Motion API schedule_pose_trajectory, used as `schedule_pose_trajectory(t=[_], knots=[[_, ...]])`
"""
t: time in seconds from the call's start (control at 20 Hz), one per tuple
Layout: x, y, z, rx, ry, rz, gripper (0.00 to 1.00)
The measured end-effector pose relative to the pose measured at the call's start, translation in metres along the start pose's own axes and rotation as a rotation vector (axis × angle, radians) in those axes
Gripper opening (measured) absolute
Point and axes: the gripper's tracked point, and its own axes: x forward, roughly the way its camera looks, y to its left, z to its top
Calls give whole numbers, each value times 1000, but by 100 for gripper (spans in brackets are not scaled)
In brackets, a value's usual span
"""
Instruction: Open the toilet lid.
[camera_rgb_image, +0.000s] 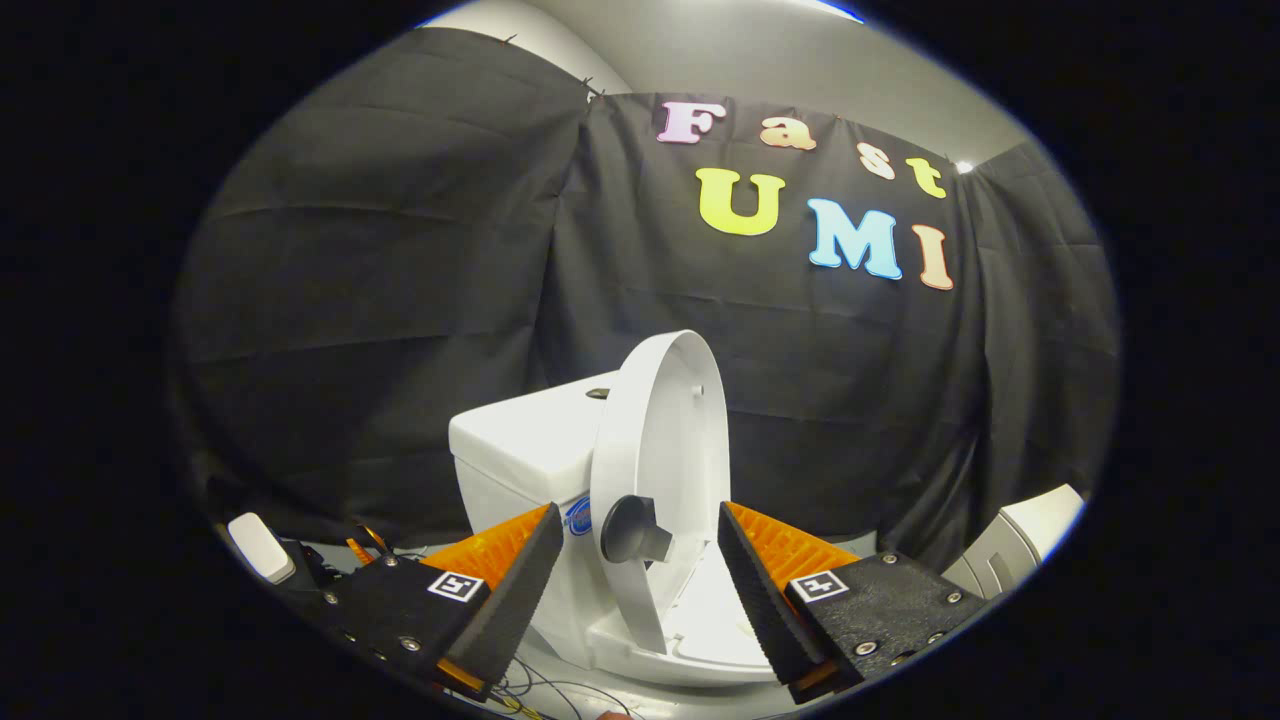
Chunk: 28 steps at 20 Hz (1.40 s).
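Black cloth walls the booth at twelve o'clock. Ahead of the fingers stands the toilet (520, 450), its lid (665, 440) raised near upright against the tank. Dark knob (632, 530) on the lid sits between the fingers. Gripper (633, 590) spread apart, gripping nothing. Judgement: opening appears complete; next, withdraw clear.

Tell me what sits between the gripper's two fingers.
In the gripper view, the open gripper frames the raised toilet lid and its dark knob, untouched.
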Motion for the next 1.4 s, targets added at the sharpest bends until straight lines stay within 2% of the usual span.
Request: schedule_pose_trajectory(t=[0.2,0.35,0.55,0.75,1.05,1.4], knots=[[-22,-28,26,40,-75,-29,95],[-44,-61,49,52,-135,-83,95],[-62,-97,60,40,-157,-139,95],[-80,-117,65,34,-186,-155,95],[-111,-148,69,116,-238,-196,95],[-145,-168,58,105,-256,-227,95]])
